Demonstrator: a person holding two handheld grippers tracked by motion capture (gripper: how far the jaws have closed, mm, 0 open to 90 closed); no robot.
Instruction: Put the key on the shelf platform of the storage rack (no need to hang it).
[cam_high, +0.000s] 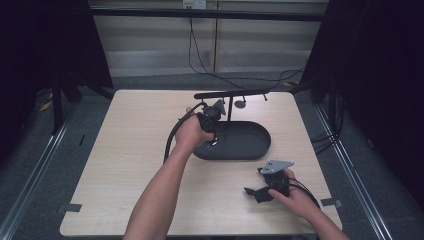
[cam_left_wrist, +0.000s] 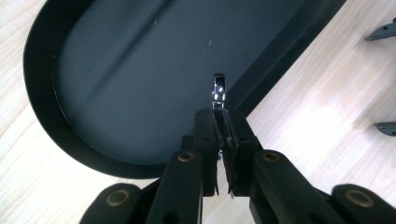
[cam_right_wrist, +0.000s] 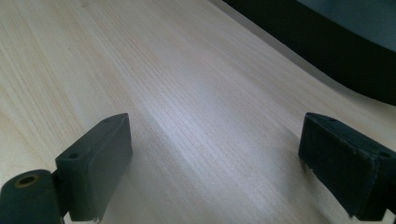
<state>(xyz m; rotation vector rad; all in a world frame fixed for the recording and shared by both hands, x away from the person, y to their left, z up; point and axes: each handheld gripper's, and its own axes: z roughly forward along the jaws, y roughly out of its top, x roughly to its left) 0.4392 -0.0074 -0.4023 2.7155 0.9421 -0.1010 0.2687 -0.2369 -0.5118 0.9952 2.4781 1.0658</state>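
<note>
A black oval tray (cam_high: 252, 145) lies at the middle of the light wooden table (cam_high: 135, 150). My left gripper (cam_high: 213, 142) points down over the tray's left end. In the left gripper view the tray (cam_left_wrist: 116, 70) lies below that gripper (cam_left_wrist: 222, 116), which is shut on a small shiny silver piece (cam_left_wrist: 218, 91). The piece sticks out past the fingertips, and what it is I cannot tell. My right gripper (cam_high: 253, 192) rests low near the table's front right, jaws pointing left. In the right gripper view that gripper (cam_right_wrist: 217, 135) stands open over bare wood with nothing between its pads.
A thin black stand with a horizontal bar (cam_high: 232, 93) rises from behind the tray. Cables (cam_high: 200, 60) run across the floor beyond the table. Two dark tips (cam_left_wrist: 385, 30) show on the wood at the right edge of the left gripper view.
</note>
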